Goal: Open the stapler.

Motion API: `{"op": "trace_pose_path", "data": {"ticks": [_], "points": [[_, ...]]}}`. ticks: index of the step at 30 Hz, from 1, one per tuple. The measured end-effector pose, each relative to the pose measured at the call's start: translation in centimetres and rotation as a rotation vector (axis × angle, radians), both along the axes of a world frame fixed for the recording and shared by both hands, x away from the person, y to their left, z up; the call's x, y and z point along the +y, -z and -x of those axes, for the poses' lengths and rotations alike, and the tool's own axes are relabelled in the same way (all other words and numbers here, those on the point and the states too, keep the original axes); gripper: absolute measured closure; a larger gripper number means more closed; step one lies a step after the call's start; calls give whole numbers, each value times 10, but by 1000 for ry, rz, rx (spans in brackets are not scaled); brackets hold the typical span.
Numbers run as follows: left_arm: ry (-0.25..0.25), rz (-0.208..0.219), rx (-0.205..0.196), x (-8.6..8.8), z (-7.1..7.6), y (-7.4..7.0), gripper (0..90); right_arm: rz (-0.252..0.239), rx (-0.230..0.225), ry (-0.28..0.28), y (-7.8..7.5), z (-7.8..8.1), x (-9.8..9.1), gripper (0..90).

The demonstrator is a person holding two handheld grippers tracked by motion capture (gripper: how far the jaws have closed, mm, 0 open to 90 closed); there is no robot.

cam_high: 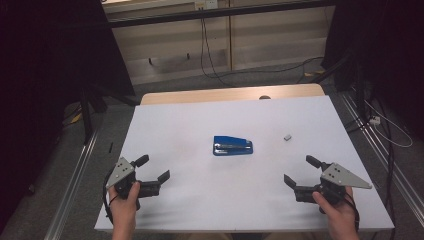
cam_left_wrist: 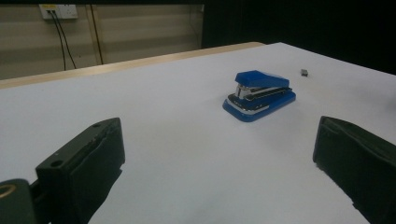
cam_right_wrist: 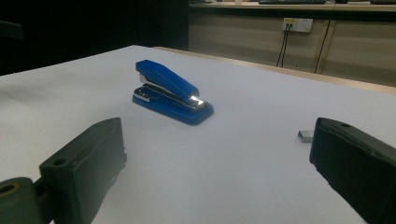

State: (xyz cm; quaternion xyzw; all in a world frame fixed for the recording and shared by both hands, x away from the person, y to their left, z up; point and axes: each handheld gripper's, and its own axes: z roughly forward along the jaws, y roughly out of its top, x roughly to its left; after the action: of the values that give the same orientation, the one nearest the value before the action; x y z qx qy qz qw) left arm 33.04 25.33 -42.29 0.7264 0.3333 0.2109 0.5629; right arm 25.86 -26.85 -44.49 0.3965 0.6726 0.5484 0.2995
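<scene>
A blue stapler [cam_high: 233, 145] is lying near the middle of the white counter [cam_high: 190, 210], its long side running across the high view, and a small grey block of staples [cam_high: 287, 137] is sitting apart from it on the person's right, a little farther back. The left gripper [cam_high: 154, 169] is resting low at the near left corner of the counter with its jaws standing wide apart and nothing between them; the right gripper [cam_high: 301, 171] is mirroring it at the near right, jaws likewise wide apart and empty. Both are pointing inward toward the stapler, which is lying well apart from each. In the left gripper view the stapler [cam_left_wrist: 259, 94] is showing its hinged back end, with the staples [cam_left_wrist: 304, 72] beyond it; in the right gripper view the stapler [cam_right_wrist: 170, 92] is showing its shiny front, and the staples [cam_right_wrist: 306, 136] are lying just beside the right-hand jaw. The work looks to be at its very start, with a reach for the stapler or the staples likely coming. The risks are mostly in the contact: the stapler's sloped, smooth top is likely to let a jaw slide off if the grip lands across the wedge rather than on the flat sides, and a one-sided push may skid it over the slick counter. The staple block is tiny and low, so jaws coming down at a slant may flick it away or break the strip.
</scene>
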Motion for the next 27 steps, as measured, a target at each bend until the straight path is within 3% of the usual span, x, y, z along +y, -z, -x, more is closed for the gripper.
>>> {"op": "trace_pose_path", "data": {"ticks": [12, 27], "points": [[12, -20, 12, -5, -3, 4, 23, -8, 9, -8, 1, -7, 1, 26], [38, 7, 33, -28, -20, 4, 26, 19, 22, 1, 0, -9, 1, 28]]}}
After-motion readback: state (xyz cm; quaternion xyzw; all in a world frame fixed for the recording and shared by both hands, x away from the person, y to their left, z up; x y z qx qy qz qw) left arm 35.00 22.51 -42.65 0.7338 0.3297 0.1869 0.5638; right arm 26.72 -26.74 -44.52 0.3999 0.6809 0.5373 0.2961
